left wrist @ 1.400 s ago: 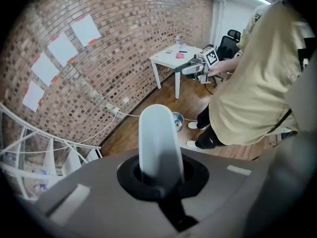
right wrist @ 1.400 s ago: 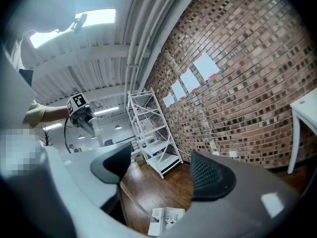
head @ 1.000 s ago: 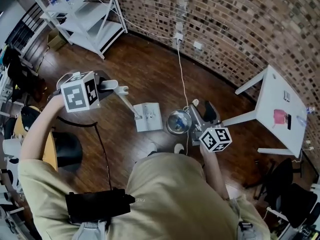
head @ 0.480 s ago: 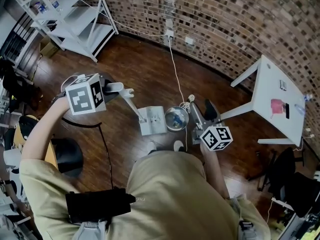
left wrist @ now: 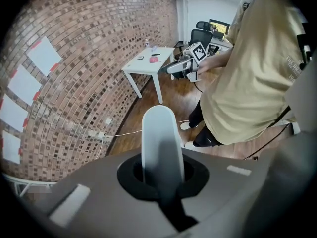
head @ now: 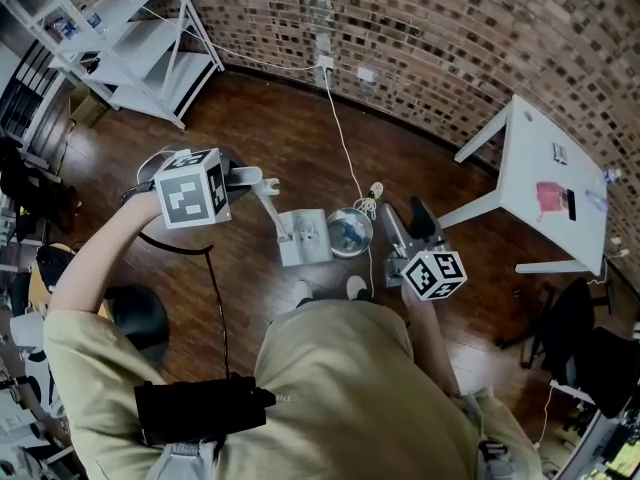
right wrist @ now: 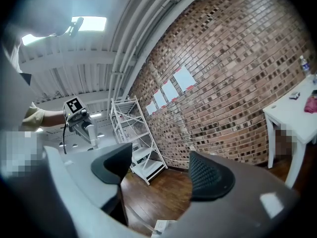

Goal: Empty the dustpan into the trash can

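A white dustpan (head: 305, 236) lies low over the wooden floor, its edge against a small round metal trash can (head: 348, 232) with blue bits inside. Its long white handle (head: 268, 206) runs up into my left gripper (head: 250, 180). In the left gripper view the jaws of my left gripper (left wrist: 159, 175) are shut on that handle (left wrist: 159, 143). My right gripper (head: 402, 220) hovers just right of the can, pointing level. In the right gripper view my right gripper (right wrist: 163, 170) has just been closing, but a gap remains and nothing shows between the pads.
A white table (head: 545, 183) stands at the right by the brick wall (head: 450, 38). White shelving (head: 140, 28) fills the far left corner. A cable (head: 345, 158) runs from a wall socket across the floor to the can. A dark chair (head: 585, 353) sits at the lower right.
My left gripper has carried the dustpan to the right, and its pan now meets the trash can. The right gripper has drifted slightly but stays beside the can.
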Motion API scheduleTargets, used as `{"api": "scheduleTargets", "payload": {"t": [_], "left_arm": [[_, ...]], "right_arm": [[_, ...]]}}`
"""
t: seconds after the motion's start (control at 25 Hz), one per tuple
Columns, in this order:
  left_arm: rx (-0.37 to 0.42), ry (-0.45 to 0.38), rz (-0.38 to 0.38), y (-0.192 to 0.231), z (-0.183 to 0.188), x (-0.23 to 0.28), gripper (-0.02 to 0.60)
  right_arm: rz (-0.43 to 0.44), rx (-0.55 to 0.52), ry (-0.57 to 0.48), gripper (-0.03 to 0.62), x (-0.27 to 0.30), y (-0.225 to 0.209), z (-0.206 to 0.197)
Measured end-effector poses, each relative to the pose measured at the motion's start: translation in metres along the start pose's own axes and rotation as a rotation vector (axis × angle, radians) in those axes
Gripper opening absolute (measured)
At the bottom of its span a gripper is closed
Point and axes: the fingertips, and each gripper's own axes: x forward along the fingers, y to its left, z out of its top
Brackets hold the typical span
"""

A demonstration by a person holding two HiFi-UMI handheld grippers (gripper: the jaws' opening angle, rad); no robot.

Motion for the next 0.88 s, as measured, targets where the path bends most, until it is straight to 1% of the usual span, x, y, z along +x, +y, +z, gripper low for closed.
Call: {"api": "scheduleTargets", "payload": {"t": [0.32, 0.44, 0.6, 0.8, 0.88], "left_arm": [[0.035, 0.012, -0.028, 0.002, 0.020, 0.026, 0.000], [0.020, 0.034, -0.030, 0.005, 0.017, 0.037, 0.000], [-0.012, 0.023, -0.050, 0.004, 0.020, 0.052, 0.000], [-0.018, 0.063, -0.030, 0.016, 0.020, 0.060, 0.000], [-0.021, 0.079, -0.039, 0.019, 0.024, 0.061, 0.000]], "right_arm": [[-0.039, 0.020, -0.017, 0.347, -0.016, -0.014, 0.002], [-0.051, 0.026, -0.023, 0.347, -0.021, -0.019, 0.003], [-0.069, 0.033, -0.031, 0.347, -0.028, -0.025, 0.002], [-0.087, 0.046, -0.032, 0.347, -0.035, -0.034, 0.001], [-0.090, 0.055, -0.033, 0.347, -0.036, -0.037, 0.001]]}}
